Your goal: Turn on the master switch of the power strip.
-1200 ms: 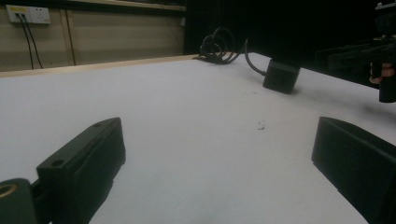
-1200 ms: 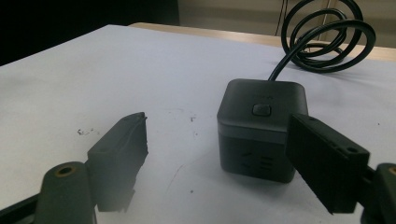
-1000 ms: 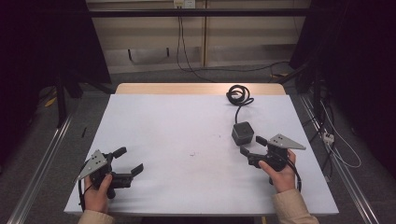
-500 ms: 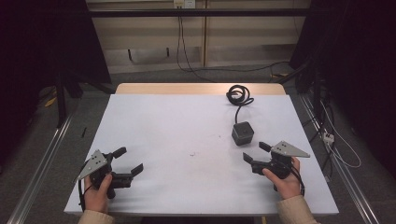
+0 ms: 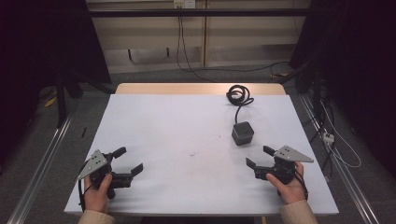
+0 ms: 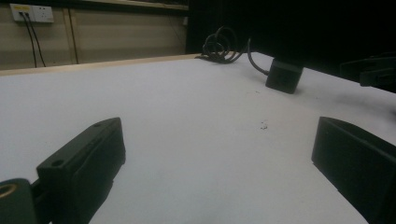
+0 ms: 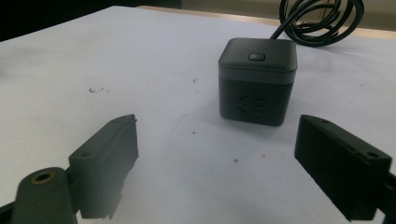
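Black cube (image 7: 257, 81) ahead of right gripper (image 7: 217, 163), apart

One table (image 5: 187, 126), white-topped. Two tools: the left tool (image 5: 127, 164) and the right tool (image 5: 258, 157), each with two black jaws spread apart. Two hands, one per tool. One dark cube (image 5: 243, 133). One coiled black cable (image 5: 238, 93) joined to it.

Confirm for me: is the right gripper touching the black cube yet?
Apart. The right gripper view shows bare white table between the open right gripper and the black cube.
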A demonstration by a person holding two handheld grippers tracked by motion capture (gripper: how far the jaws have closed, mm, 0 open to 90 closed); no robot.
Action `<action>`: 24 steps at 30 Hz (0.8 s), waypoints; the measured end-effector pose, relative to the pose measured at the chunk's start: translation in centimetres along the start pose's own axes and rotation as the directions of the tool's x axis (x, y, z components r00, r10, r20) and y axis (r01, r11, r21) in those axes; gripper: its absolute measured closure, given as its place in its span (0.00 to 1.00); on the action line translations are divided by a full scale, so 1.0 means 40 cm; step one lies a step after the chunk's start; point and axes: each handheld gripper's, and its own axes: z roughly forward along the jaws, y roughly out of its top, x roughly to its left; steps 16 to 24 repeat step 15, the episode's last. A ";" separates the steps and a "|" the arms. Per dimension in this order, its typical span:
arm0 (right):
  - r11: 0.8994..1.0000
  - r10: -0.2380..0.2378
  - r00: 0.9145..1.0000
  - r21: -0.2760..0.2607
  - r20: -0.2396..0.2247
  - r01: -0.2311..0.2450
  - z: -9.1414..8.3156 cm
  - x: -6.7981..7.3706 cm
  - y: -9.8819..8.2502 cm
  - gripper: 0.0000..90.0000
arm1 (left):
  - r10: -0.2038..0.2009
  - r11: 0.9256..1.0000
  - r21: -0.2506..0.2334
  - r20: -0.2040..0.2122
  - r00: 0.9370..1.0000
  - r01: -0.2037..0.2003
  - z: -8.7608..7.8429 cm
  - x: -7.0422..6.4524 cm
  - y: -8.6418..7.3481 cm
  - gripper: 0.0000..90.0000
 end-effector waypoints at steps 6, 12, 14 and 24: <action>1.000 -0.010 1.000 0.018 0.000 0.010 -0.016 0.003 -0.010 0.10 | -0.006 1.000 -0.002 -0.006 1.000 0.006 -0.001 0.001 0.000 0.03; 1.000 -0.017 1.000 0.026 -0.001 0.017 -0.028 0.004 -0.017 0.08 | -0.005 1.000 0.004 -0.007 1.000 0.005 -0.002 0.004 -0.001 0.03; 0.999 -0.019 1.000 0.030 0.000 0.019 -0.031 0.002 -0.020 0.07 | -0.006 1.000 0.003 -0.006 1.000 0.006 -0.001 0.005 0.000 0.03; 0.999 -0.020 1.000 0.030 0.000 0.020 -0.032 0.001 -0.020 0.07 | -0.008 1.000 0.004 -0.008 1.000 0.008 0.000 0.005 0.000 0.02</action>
